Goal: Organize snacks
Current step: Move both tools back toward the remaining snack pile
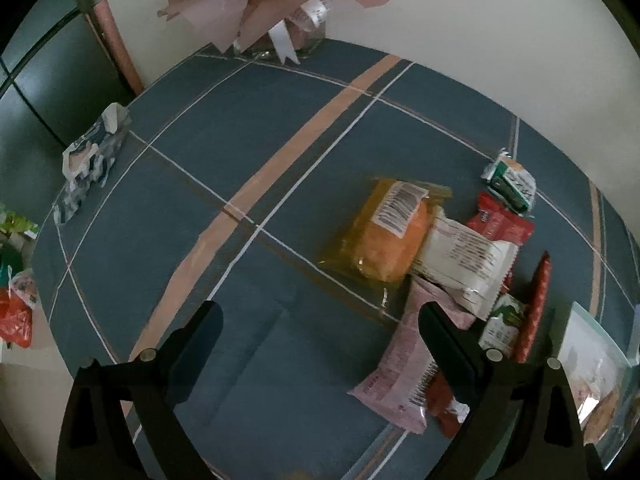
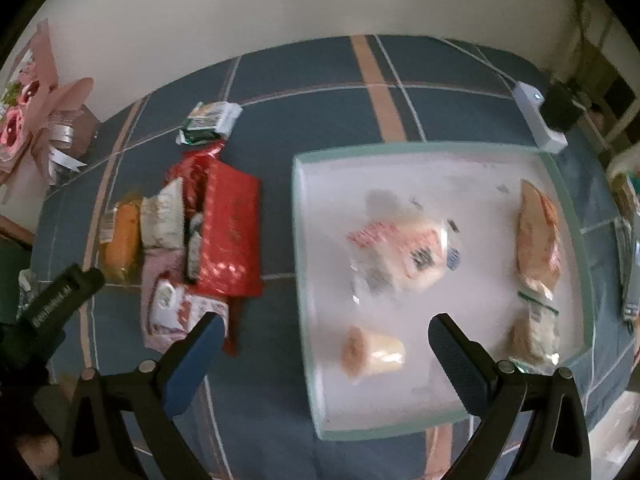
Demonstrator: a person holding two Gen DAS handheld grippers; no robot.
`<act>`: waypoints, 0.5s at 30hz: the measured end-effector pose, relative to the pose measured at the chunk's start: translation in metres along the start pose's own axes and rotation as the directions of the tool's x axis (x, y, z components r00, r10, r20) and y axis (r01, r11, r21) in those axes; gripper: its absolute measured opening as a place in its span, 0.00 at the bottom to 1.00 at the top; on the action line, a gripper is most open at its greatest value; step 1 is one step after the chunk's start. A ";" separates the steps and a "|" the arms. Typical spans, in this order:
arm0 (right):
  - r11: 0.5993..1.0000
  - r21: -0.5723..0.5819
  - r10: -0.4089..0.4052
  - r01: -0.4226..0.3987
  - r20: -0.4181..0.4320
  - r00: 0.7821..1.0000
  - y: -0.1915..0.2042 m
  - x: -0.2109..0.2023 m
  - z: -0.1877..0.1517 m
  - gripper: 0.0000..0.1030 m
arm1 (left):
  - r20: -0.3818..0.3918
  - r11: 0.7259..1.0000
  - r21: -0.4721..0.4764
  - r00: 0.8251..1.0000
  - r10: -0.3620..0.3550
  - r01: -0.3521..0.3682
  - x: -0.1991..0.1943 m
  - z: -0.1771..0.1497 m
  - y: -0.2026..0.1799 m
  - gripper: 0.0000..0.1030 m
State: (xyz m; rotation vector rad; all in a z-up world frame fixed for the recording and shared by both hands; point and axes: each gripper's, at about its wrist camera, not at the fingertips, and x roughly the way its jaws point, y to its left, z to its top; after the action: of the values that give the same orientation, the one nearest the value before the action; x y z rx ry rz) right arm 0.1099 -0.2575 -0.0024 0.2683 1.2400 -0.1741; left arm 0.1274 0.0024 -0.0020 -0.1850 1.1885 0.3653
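Both grippers hang empty over the blue plaid tablecloth (image 1: 192,152), fingers spread wide: the right gripper (image 2: 324,336) above the near edge of the frosted glass tray (image 2: 304,280), the left gripper (image 1: 320,324) beside the snack pile. Four wrapped snacks lie in the tray, well apart. Left of it, touching and overlapping, sit a red packet (image 2: 230,232), an orange cake in clear wrap (image 1: 388,236), a white packet (image 1: 468,264), a pink packet (image 1: 400,376), and a small green one (image 1: 512,182) apart.
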 end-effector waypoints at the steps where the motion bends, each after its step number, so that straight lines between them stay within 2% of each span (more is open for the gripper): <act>1: 1.000 -0.009 0.002 -0.002 -0.005 1.000 0.005 0.001 0.003 1.00 | -0.004 1.000 -0.005 1.000 0.005 -0.005 0.002 0.000 0.000 0.95; 7: 0.996 -0.079 0.033 -0.033 -0.010 0.999 0.039 0.010 0.009 1.00 | -0.024 1.000 -0.006 0.999 0.026 -0.026 0.012 0.002 0.001 0.95; 11: 0.986 -0.165 -0.003 -0.002 -0.033 0.999 0.057 0.023 0.003 1.00 | -0.045 0.999 -0.033 0.998 0.032 -0.033 0.021 0.003 0.007 0.95; 15: 0.979 -0.203 -0.013 0.005 -0.040 0.999 0.061 0.027 -0.002 1.00 | -0.067 0.998 -0.042 0.997 0.034 -0.037 0.030 0.001 0.009 0.95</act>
State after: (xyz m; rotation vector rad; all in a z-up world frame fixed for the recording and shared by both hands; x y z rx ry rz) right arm 0.1331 -0.1985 -0.0227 0.0898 1.2891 -0.0492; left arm 0.1342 0.0168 -0.0291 -0.2153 1.2515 0.4193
